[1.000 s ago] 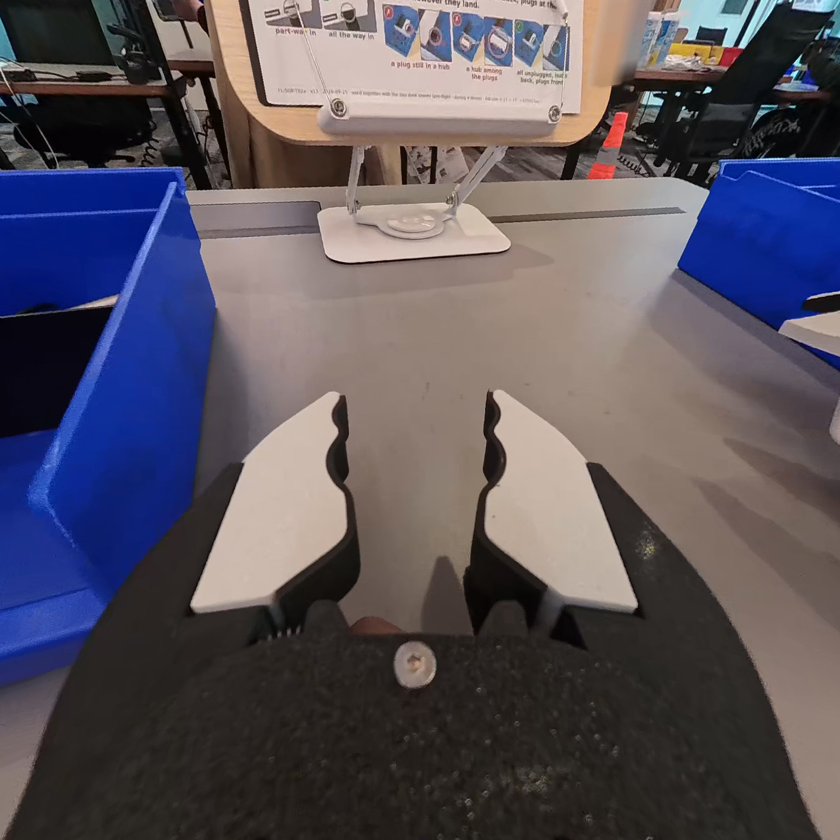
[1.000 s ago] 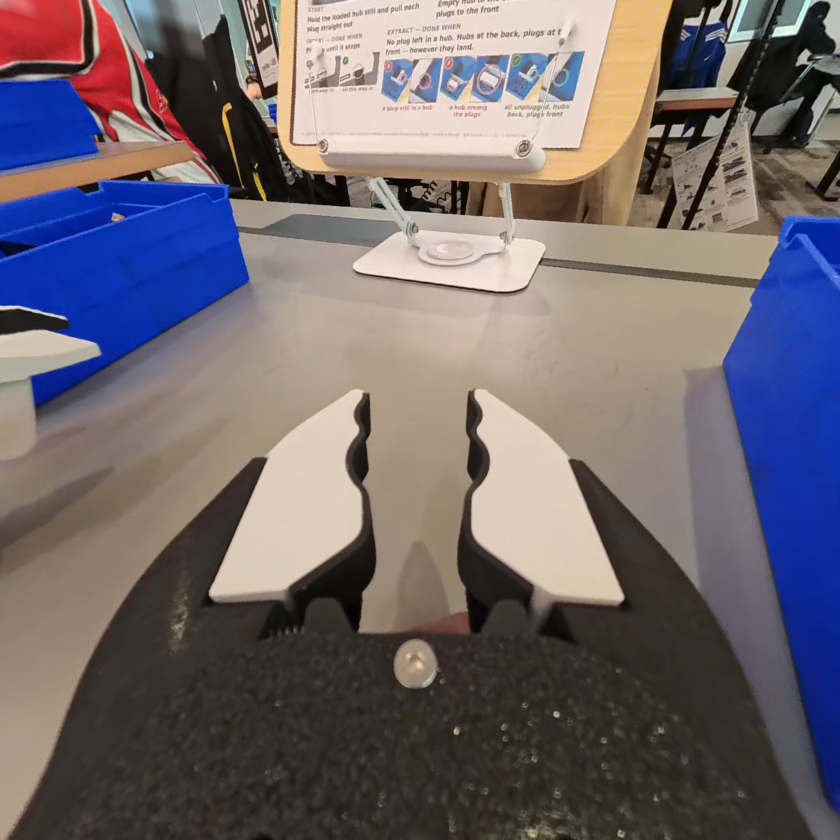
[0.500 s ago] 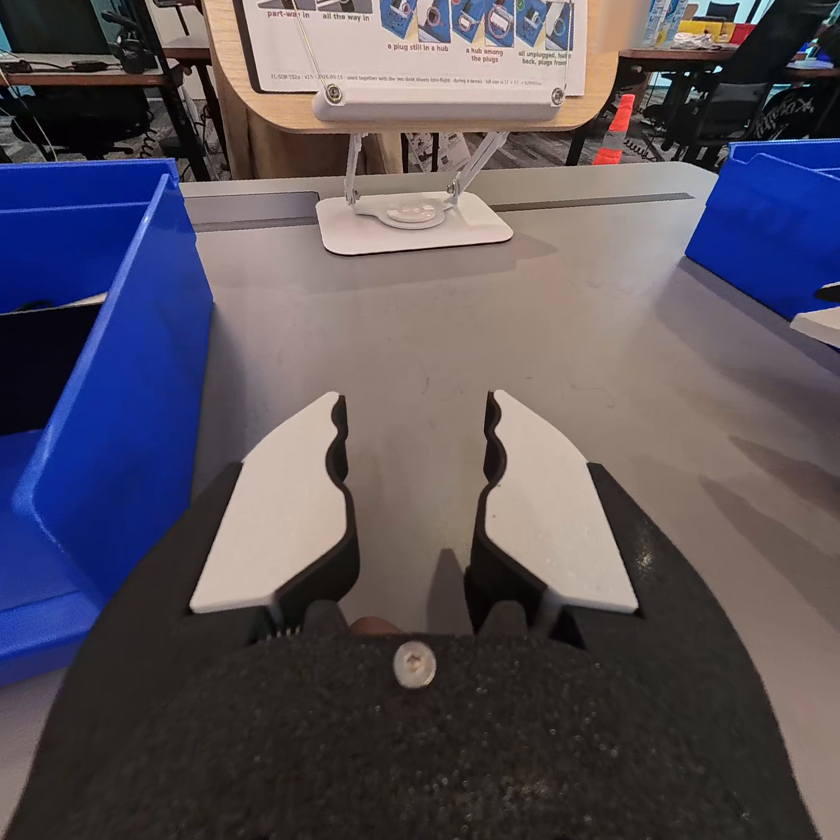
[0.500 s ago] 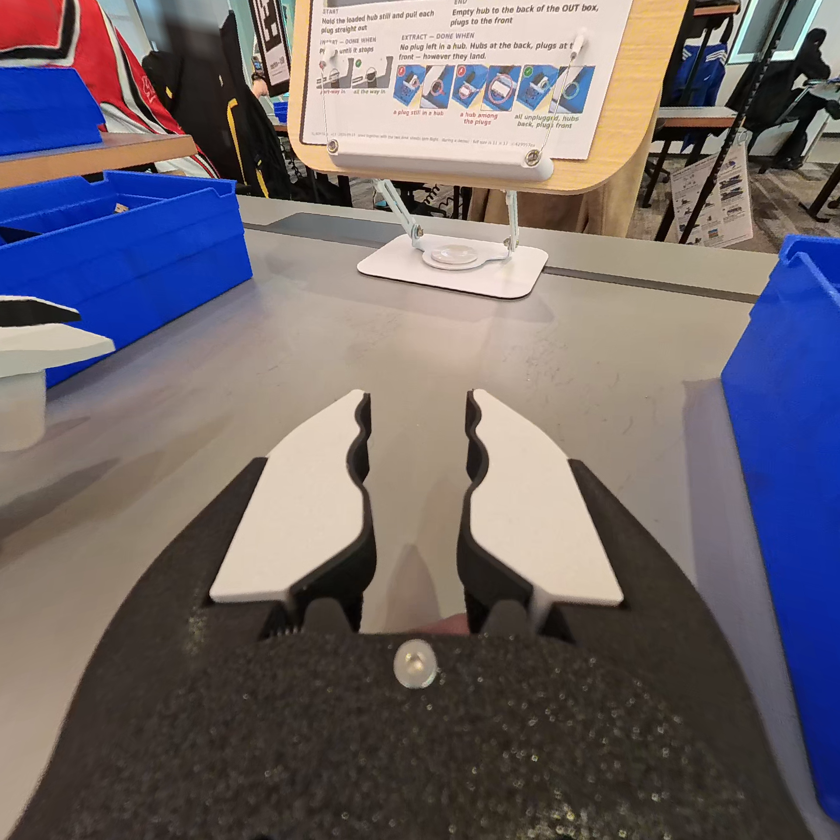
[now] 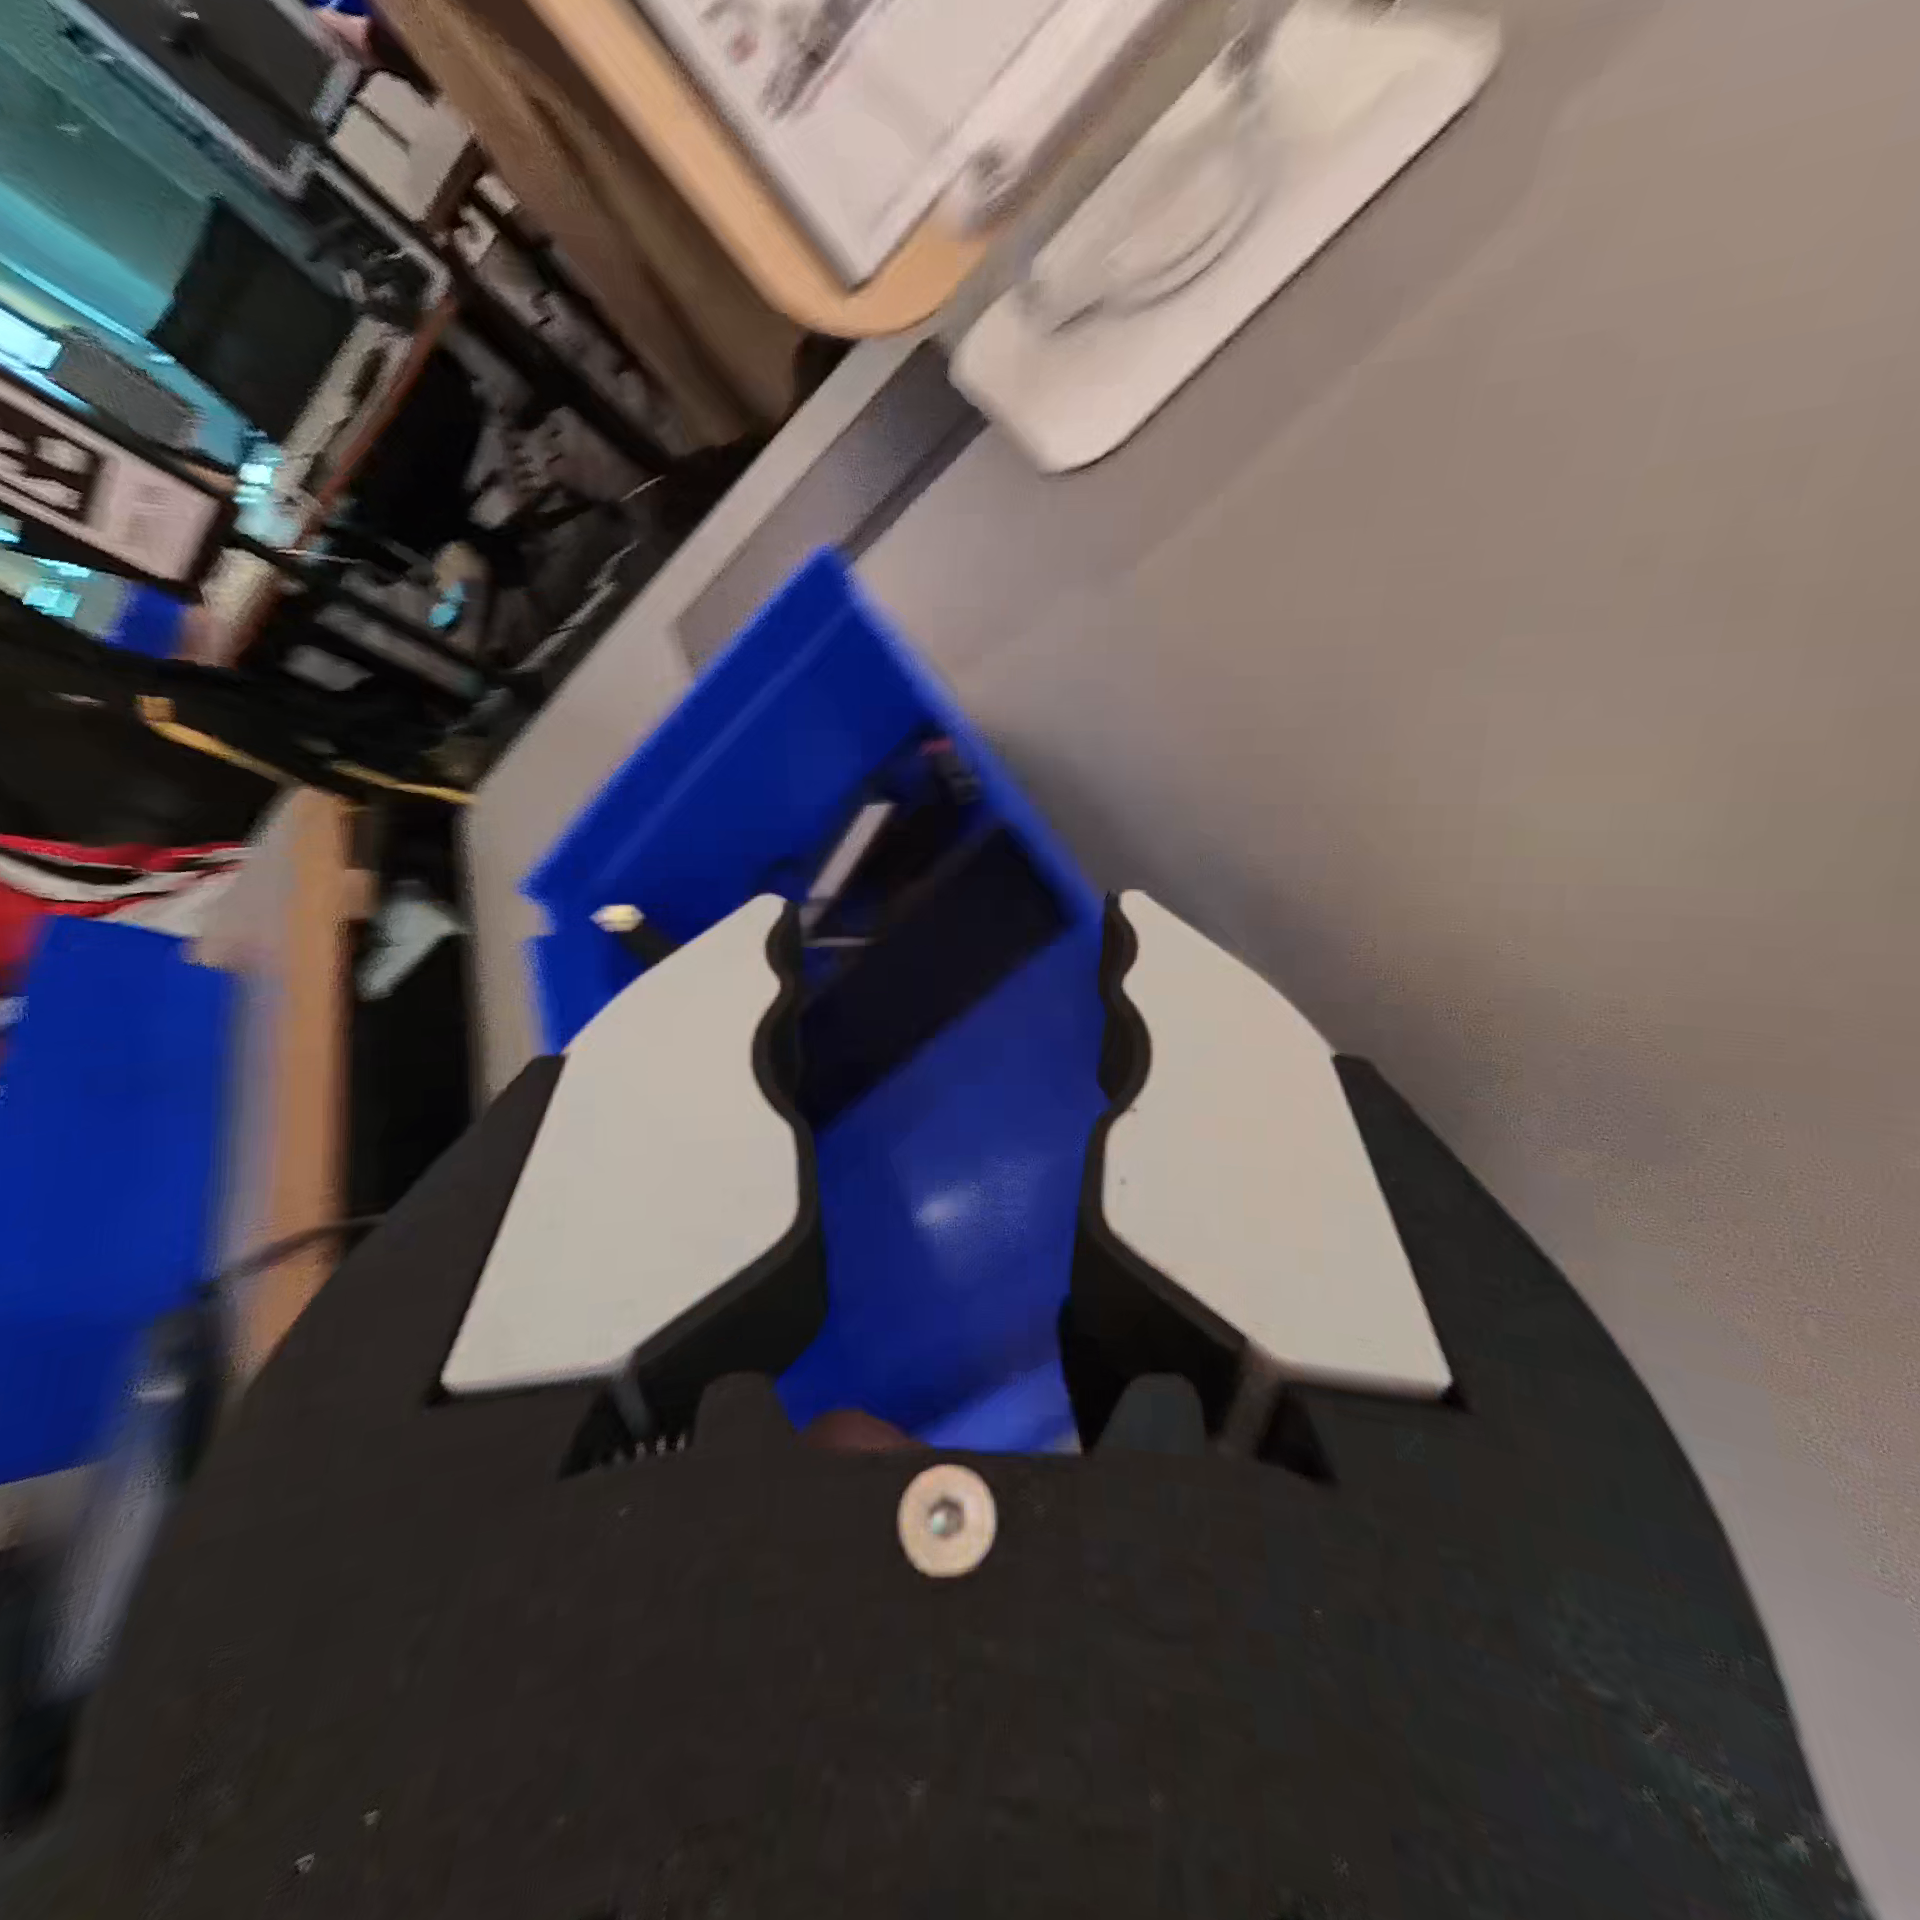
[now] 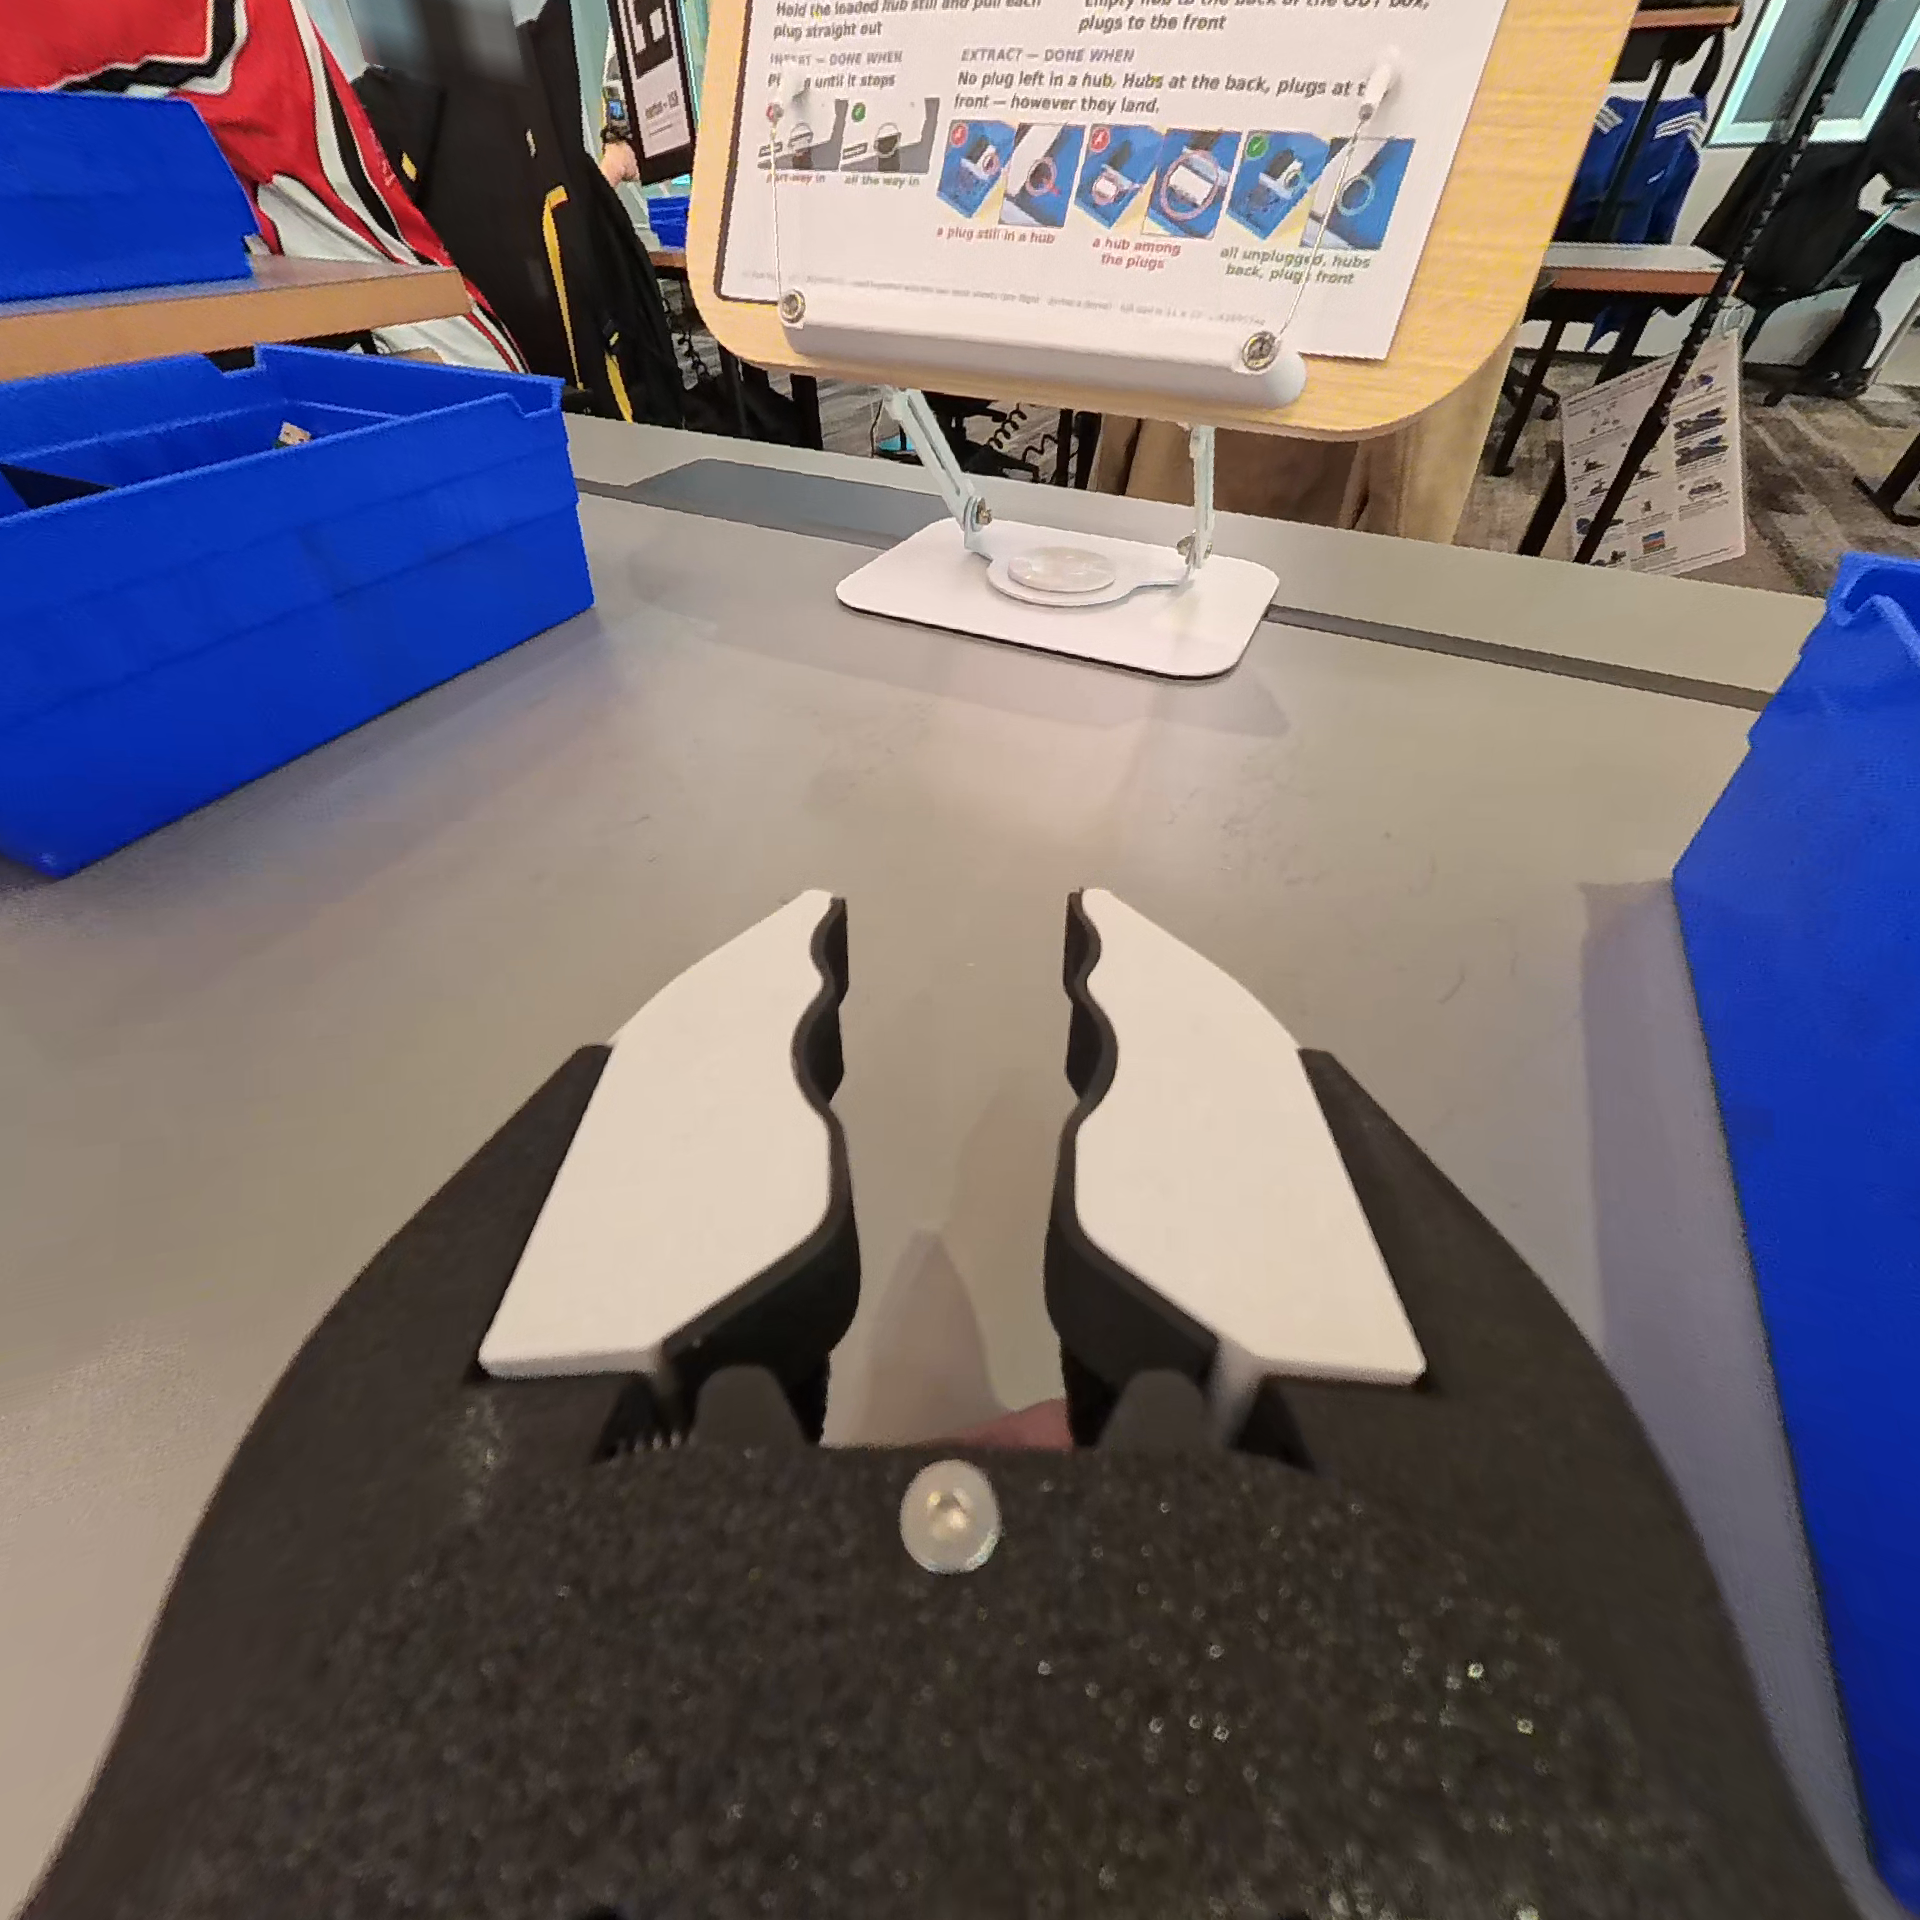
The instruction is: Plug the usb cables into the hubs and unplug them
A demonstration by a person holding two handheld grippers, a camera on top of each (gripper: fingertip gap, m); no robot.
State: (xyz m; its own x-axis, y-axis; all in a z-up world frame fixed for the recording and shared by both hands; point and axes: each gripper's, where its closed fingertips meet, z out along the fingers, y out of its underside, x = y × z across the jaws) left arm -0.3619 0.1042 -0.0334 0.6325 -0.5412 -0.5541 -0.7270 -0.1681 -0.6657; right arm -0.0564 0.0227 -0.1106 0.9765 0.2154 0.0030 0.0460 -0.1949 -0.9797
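Observation:
My left gripper [image 5: 945, 914] is open and empty; it is rolled sideways and hangs over the left blue bin [image 5: 727, 748]. The picture is blurred. Inside the bin lie a dark flat item [image 5: 935, 935] and a small metal plug end [image 5: 620, 918]; I cannot tell hubs from cables. My right gripper [image 6: 954, 904] is open and empty, low over the bare grey table [image 6: 935, 779]. The left blue bin also shows in the right wrist view [image 6: 260, 603], with something small and dark inside. The left gripper does not show in the right wrist view.
A second blue bin [image 6: 1818, 1039] stands close on the right of my right gripper. A white stand [image 6: 1060, 603] holds a wooden board with an instruction sheet [image 6: 1091, 208] at the table's back. A person in red [image 6: 312, 156] is behind the left bin.
My left gripper has swung left and rolled, from facing the stand to hanging over the left blue bin, and has left the right wrist view. My right gripper has barely moved.

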